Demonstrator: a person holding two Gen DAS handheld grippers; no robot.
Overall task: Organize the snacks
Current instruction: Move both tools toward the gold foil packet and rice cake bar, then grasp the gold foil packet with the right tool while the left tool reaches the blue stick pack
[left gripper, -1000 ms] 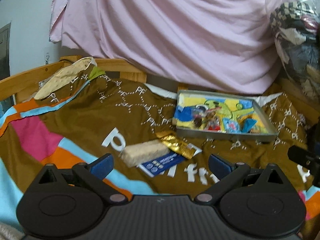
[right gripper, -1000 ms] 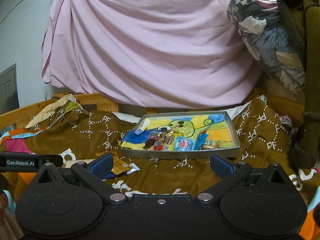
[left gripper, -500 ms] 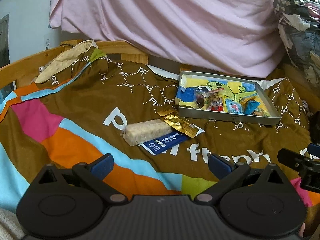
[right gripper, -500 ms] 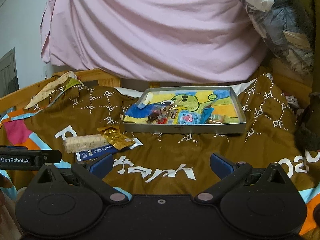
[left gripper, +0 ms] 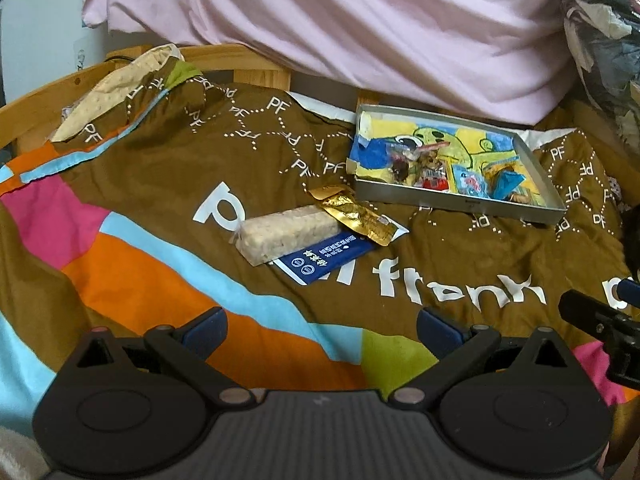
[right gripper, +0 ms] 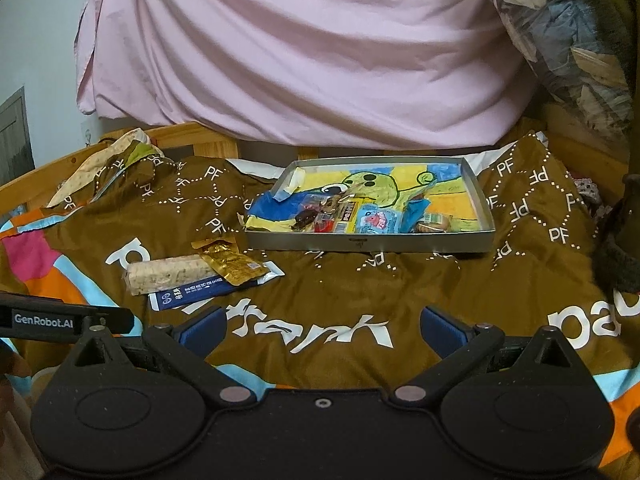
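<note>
Left gripper [left gripper: 322, 326]: bottom centre of left wrist view, fingers spread wide apart, nothing btwn them, hovering over blanket.
Right gripper [right gripper: 322, 326]: bottom centre of right wrist view, fingers also wide apart, empty.
Blanket [left gripper: 160, 168]: brown w/ white lettering, pink/orange/blue/green patches at lower left; covers most of both frames.
Tray [right gripper: 368, 242]: shallow metal, centre-right of right view, upper right of left view; cartoon drawing lines its floor.
Snacks in tray [right gripper: 352, 216]: several small wrapped pcs bunched along near edge; too small to tell each one.
Rice bar [left gripper: 286, 234]: pale, clear wrapper, lying on blanket mid-frame, left of tray, outside it.
Gold packet [left gripper: 354, 216]: one end resting on rice bar's right end, just beside tray's near left corner.
Blue packet [left gripper: 326, 258]: flat, partly under rice bar, nearest to gripper.
Pink sheet [right gripper: 300, 48]: draped across upper half, behind tray.
Wood frame [left gripper: 248, 58]: upper left, behind blanket.
Bag of clothes [right gripper: 560, 28]: upper right corner.
</note>
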